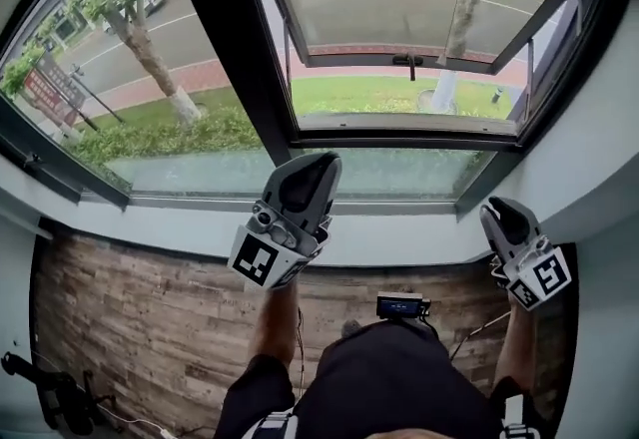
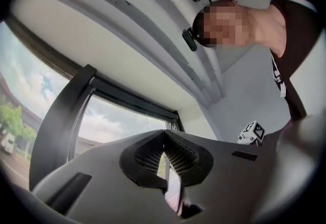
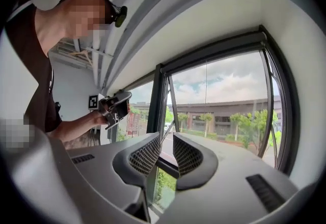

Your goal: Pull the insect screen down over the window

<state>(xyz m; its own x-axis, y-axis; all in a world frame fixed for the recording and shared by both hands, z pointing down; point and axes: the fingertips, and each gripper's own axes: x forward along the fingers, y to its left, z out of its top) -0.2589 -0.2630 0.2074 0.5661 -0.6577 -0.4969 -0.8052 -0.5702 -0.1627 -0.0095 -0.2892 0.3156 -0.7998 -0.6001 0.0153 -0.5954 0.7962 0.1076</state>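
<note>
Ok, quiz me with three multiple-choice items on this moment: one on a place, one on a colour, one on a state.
1. In the head view, the open sash lies on which side of the centre post?
A. left
B. right
C. both sides

2. The centre post is:
A. white
B. red
C. black

3. The jaws of the right gripper are:
A. shut on a cord
B. apart with nothing between them
C. shut on a handle

Key:
1 B, the sash swings outward to the right of the post.
2 C, the post reads black against the pale sill.
3 B, the right gripper view shows the window through the gap between the jaws.
</note>
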